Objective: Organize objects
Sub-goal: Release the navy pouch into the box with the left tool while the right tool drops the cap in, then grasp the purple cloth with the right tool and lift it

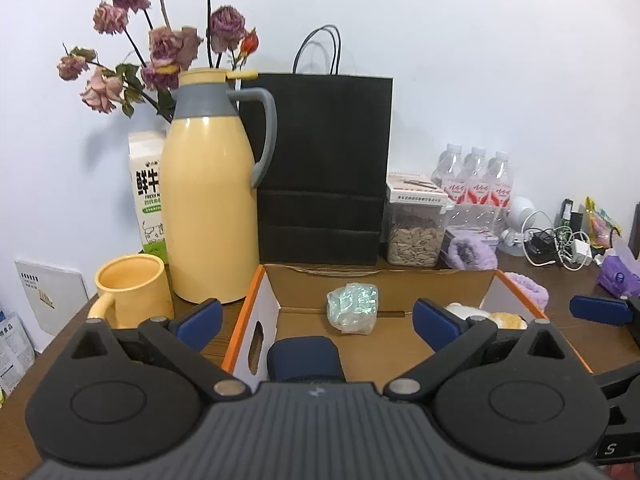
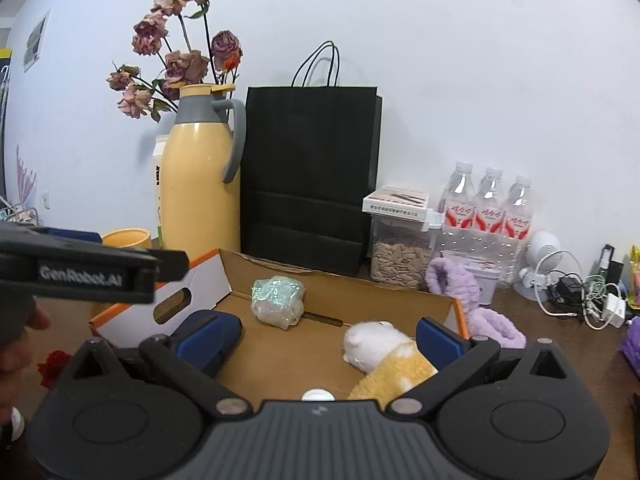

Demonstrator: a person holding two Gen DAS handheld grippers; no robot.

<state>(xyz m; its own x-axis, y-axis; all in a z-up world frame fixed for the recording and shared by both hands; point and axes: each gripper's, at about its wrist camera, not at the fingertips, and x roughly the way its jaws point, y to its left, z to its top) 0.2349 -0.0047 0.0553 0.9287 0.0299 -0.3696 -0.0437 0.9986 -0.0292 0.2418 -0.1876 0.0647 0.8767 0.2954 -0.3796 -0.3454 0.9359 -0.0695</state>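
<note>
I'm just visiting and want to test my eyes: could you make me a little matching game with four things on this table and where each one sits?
Things:
1. plush toy
2. yellow mug
3. water bottles
4. black paper bag

Places:
A. standing behind the cardboard box, against the wall
B. lying inside the cardboard box
C. left of the yellow thermos jug
D. right of the seed jar

Pairs: 1-B, 2-C, 3-D, 4-A

A yellow thermos jug (image 1: 208,208) stands beside a black paper bag (image 1: 324,168).
</note>
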